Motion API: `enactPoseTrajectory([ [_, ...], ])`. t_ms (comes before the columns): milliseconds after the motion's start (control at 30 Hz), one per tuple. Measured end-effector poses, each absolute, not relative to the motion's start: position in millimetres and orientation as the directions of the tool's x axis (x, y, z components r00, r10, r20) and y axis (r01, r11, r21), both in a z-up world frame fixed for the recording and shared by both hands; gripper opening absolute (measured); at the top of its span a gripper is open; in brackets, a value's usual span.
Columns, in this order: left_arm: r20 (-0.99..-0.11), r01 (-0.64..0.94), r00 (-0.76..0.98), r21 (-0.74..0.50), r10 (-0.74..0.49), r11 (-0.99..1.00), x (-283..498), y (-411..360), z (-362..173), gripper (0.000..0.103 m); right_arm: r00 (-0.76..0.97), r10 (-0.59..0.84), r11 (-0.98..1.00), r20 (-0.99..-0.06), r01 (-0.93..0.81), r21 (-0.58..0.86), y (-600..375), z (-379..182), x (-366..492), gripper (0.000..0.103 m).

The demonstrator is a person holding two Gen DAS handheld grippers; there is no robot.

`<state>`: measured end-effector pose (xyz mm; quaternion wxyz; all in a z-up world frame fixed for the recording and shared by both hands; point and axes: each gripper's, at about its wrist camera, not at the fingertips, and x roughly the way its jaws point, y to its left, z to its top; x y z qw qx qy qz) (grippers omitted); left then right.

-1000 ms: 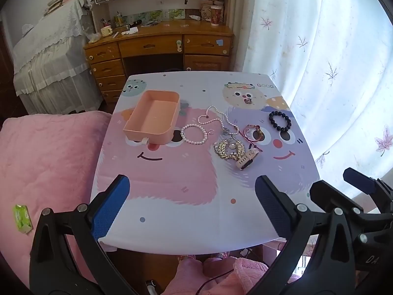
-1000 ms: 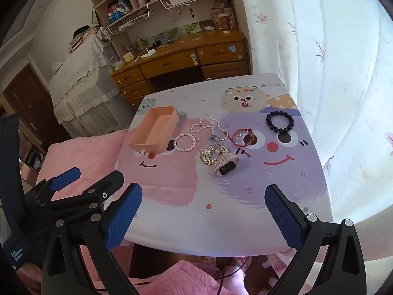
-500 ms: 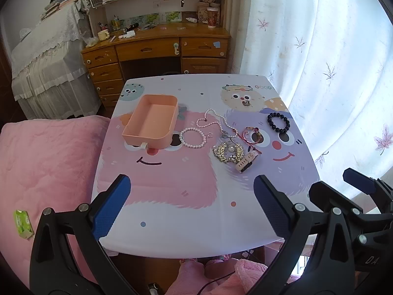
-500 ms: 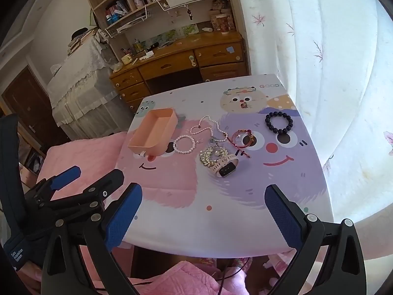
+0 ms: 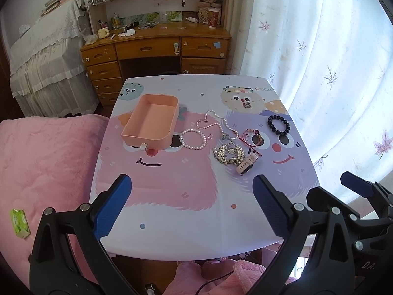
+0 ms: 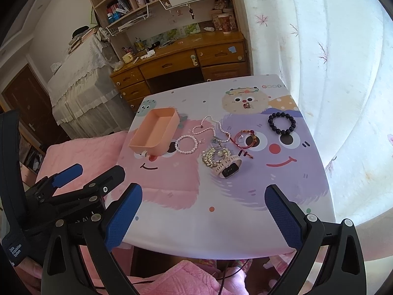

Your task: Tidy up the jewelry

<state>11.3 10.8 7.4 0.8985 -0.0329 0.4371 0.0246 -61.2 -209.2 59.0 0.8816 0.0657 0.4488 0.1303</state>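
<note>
Nothing looks sorted yet: the pink tray (image 5: 151, 123) sits empty at ten o'clock on the table (image 5: 172, 211), the pearl bracelet (image 5: 192, 139), brooch (image 5: 228, 154), watch (image 5: 246, 164) and black bead bracelet (image 5: 278, 125) lie loose at its three o'clock, and both the left gripper (image 5: 191, 206) and right gripper (image 6: 202, 216) hang spread wide, gripping nothing.

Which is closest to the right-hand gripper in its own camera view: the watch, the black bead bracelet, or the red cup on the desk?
From the right gripper:
1. watch, mid-table, just ahead.
2. black bead bracelet, farther back, right side of table.
3. red cup, on the desk beyond the table.

Wooden desk (image 5: 157, 49) stands beside leaf-print curtain (image 5: 319, 61).
</note>
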Motion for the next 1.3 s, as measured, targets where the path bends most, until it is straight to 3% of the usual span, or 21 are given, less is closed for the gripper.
enactPoseTrajectory([
  [700,-0.805,-0.071,0.592,-0.091,-0.031,0.993,19.1,47.8,-13.1,0.098,0.573,0.253,0.967,-0.779,-0.141,0.211,-183.5,56.2,-57.5,0.101],
  [1000,-0.82,0.0,0.561,-0.138,-0.114,0.99,31.1,58.0,-25.7,0.098,0.613,0.158,0.983,-0.774,-0.021,0.184,-186.4,49.2,-59.6,0.101],
  [1300,-0.823,0.121,0.526,-0.177,-0.214,0.977,44.8,54.9,-38.1,0.098,0.663,-0.032,0.998,-0.748,0.061,0.011,-186.9,44.0,-75.4,0.102],
])
